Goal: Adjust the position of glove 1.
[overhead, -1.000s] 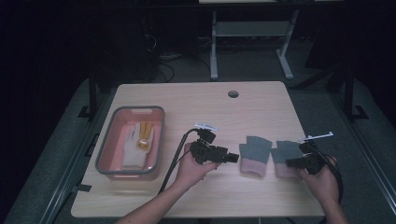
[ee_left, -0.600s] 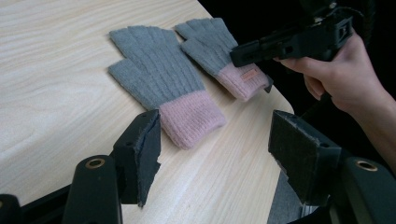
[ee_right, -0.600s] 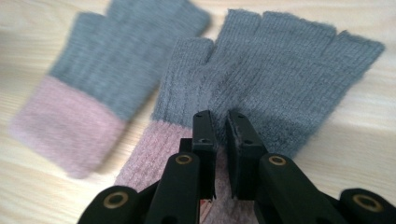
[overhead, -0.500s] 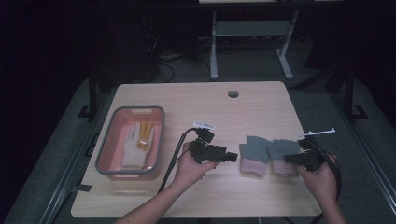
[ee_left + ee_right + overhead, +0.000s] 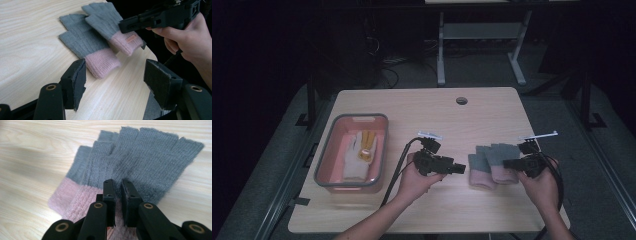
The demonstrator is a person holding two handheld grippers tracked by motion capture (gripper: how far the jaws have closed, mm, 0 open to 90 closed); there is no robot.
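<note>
Two grey-and-pink gloves (image 5: 492, 162) lie overlapped near the table's (image 5: 422, 107) right front corner, with the bin (image 5: 325, 162) at its left edge, the left gripper (image 5: 458, 168) open mid-table, and the right gripper (image 5: 508, 163) clamped on the upper glove (image 5: 150, 162).

Dim room, lit wooden table

A pale wood table (image 5: 492, 115) with 1 round cable hole (image 5: 461, 100) stood on a grey floor (image 5: 412, 75). Light fell on the tabletop, while the room behind lay almost black. Beyond the far edge stood a white metal frame (image 5: 477, 45) on 2 legs, with dark cables (image 5: 387, 70) on the floor beside it.
</note>
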